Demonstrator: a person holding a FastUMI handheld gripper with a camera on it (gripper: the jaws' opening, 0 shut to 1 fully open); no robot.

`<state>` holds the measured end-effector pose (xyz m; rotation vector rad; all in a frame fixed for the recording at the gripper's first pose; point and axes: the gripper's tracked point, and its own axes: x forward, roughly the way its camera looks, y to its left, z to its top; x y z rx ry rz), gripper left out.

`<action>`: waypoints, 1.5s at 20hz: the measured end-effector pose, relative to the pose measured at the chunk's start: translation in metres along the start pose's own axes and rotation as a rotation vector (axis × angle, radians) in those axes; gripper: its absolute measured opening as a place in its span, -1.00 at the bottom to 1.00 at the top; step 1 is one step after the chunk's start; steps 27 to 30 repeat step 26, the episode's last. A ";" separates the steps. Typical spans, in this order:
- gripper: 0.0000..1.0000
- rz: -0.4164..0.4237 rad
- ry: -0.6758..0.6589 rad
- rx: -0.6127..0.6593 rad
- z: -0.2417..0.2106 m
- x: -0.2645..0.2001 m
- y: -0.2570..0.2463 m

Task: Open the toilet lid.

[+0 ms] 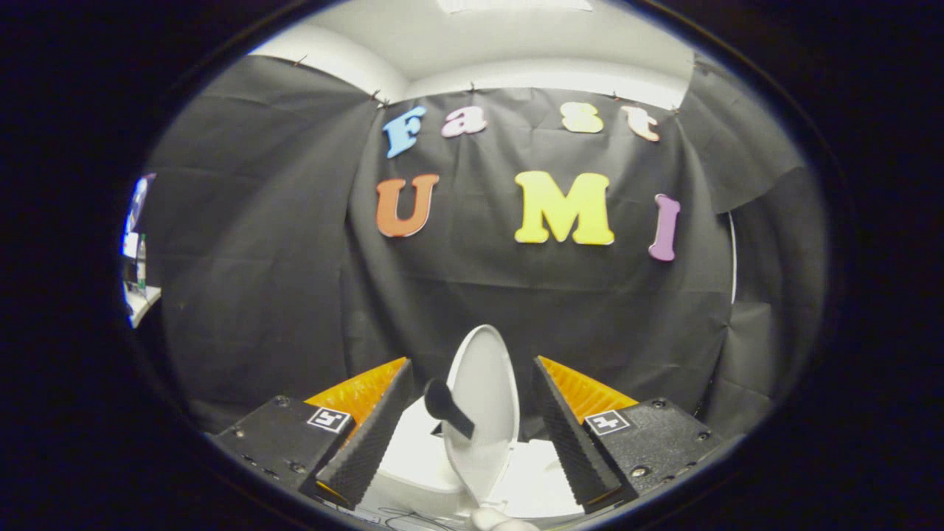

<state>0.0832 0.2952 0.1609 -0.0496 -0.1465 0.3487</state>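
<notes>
Between the spread fingers [472,435], toilet lid [483,391] stands raised, untouched.

I saw the toilet lid [483,398] raised upright between my gripper [472,431] fingers; they stood apart, touching nothing; its black handle [446,407] pointed left.

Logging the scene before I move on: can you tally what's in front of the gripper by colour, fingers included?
White: 2, the raised toilet lid and the toilet body under it.
Black: 3, the lid's handle knob and two gripper fingers, apart, either side of the lid.
Total: 5.
</notes>
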 end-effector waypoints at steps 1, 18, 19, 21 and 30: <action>1.00 -0.015 -0.023 0.001 0.007 -0.011 -0.014; 1.00 -0.251 0.032 0.080 -0.109 -0.173 -0.205; 1.00 -0.262 0.035 0.073 -0.117 -0.180 -0.208; 1.00 -0.272 0.039 0.064 -0.130 -0.192 -0.212; 1.00 -0.273 0.108 0.091 -0.162 -0.205 -0.218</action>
